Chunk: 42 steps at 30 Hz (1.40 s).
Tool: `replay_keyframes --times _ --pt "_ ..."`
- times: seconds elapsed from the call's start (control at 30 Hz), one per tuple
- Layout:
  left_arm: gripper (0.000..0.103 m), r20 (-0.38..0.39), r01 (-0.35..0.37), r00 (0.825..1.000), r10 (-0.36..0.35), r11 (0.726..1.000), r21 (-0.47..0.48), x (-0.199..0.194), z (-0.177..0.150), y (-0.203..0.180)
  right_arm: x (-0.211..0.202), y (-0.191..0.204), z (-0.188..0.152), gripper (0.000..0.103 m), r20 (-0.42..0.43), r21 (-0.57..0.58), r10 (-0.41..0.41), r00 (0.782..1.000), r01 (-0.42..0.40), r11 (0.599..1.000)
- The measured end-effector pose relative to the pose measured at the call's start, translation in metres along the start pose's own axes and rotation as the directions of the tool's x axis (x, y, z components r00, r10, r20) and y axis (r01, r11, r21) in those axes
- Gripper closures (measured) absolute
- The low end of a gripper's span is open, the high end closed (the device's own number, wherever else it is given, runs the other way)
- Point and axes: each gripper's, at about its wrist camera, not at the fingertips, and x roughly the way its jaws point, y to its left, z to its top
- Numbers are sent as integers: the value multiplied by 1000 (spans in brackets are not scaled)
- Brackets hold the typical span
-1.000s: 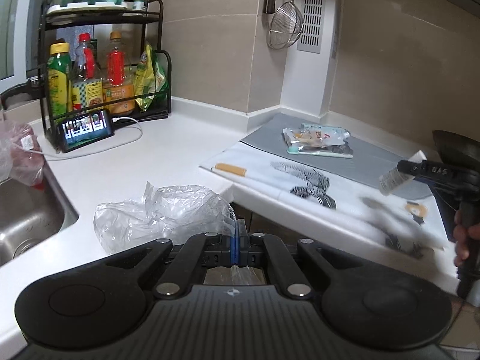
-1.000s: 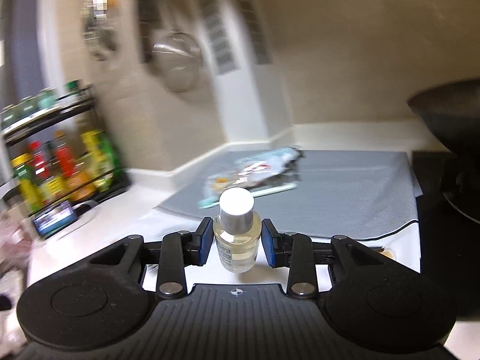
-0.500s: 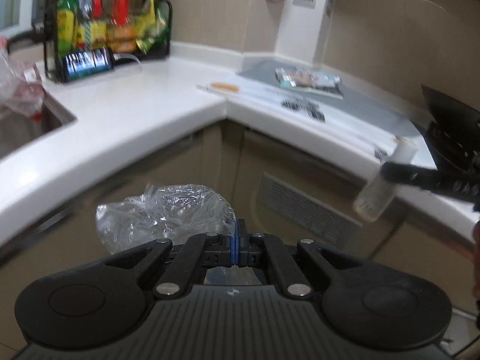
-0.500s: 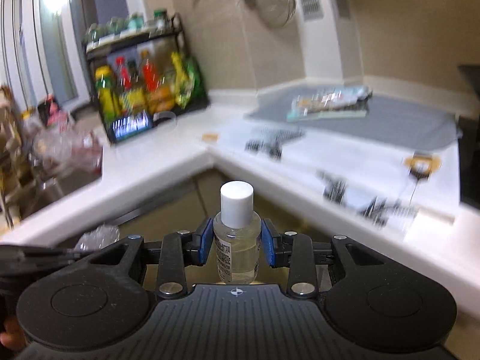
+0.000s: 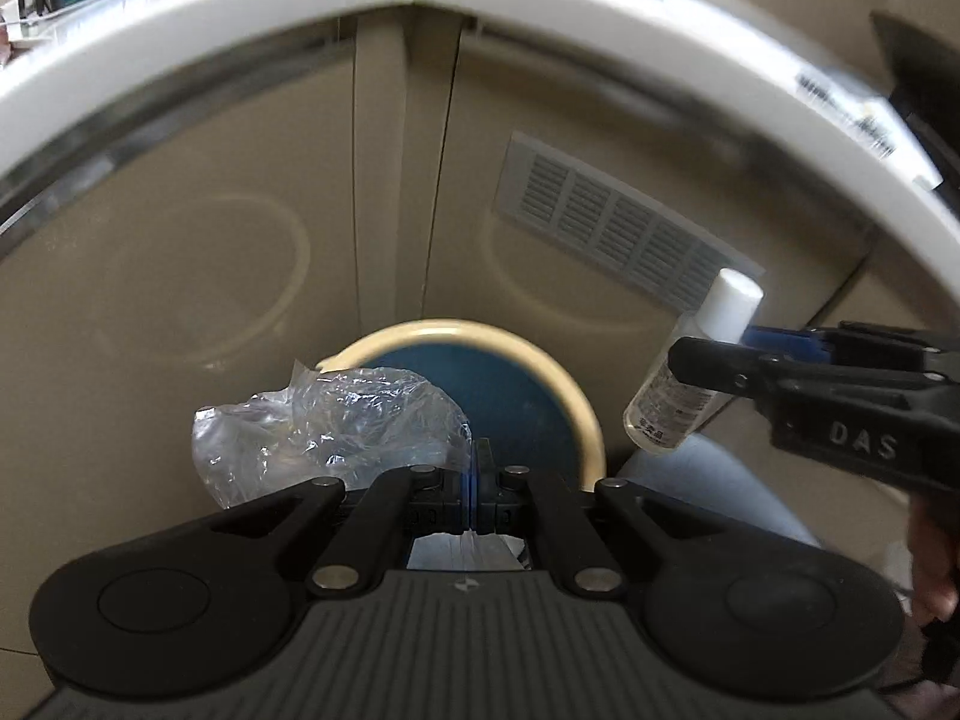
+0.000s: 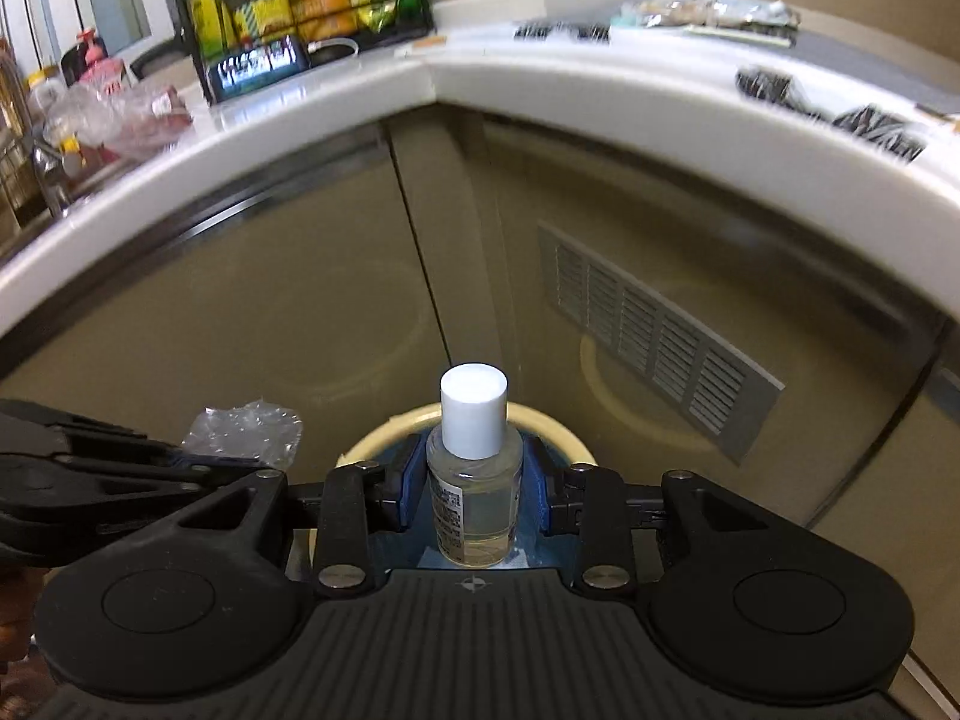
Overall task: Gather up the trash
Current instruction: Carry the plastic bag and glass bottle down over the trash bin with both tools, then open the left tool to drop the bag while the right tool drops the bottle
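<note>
My left gripper (image 5: 477, 468) is shut on a crumpled clear plastic bag (image 5: 324, 426), which bulges to the left of the jaws. Below it stands a round bin (image 5: 591, 420) with a cream rim and blue inside. My right gripper (image 6: 474, 480) is shut on a small clear bottle (image 6: 474, 480) with a white cap, held upright between the blue pads. That bottle (image 5: 678, 396) and the right gripper (image 5: 735, 360) also show at the right of the left wrist view. The bin rim (image 6: 366, 444) lies just beyond the bottle, and the plastic bag (image 6: 246, 426) shows to the left.
Beige cabinet doors with a grey vent grille (image 5: 618, 222) stand behind the bin. The white countertop edge (image 6: 432, 72) curves above, carrying a bottle rack (image 6: 300, 6), a phone, printed paper and a snack packet (image 6: 708, 15). A person's leg in jeans (image 5: 708, 492) is at lower right.
Both grippers have dropped from countertop height to below its edge, in front of the cabinets. The bin has come into view beneath them. Bag and bottle stay gripped.
</note>
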Motion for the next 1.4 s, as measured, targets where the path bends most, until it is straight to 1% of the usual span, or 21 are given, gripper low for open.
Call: replay_keyframes --times 0.07,0.23,0.5,0.7,0.8,1.07,1.4 --pt "103 -20 -15 1000 15 1000 6 11 -2 -1 7 0 -2 66 -19 -12 -5 1000 4 1000" --pt "103 -53 -26 998 27 1000 10 27 -2 1 21 0 -6 66 -64 -22 -10 998 8 1000" --pt "103 -83 -41 996 43 999 27 41 6 -5 38 6 -8 66 -98 -44 -9 995 5 999" --pt "103 -130 -61 989 66 997 41 60 10 -13 54 9 -8 66 -133 -65 -13 991 4 998" --pt "103 -157 -65 985 71 997 42 70 11 -13 63 9 -9 66 -154 -69 -20 988 9 998" --pt "103 -196 -87 976 96 995 54 95 11 -11 87 11 -10 66 -209 -72 -34 977 20 997" --pt "103 -226 -115 966 124 992 52 118 11 -6 112 12 -17 66 -270 -76 -71 960 52 996"
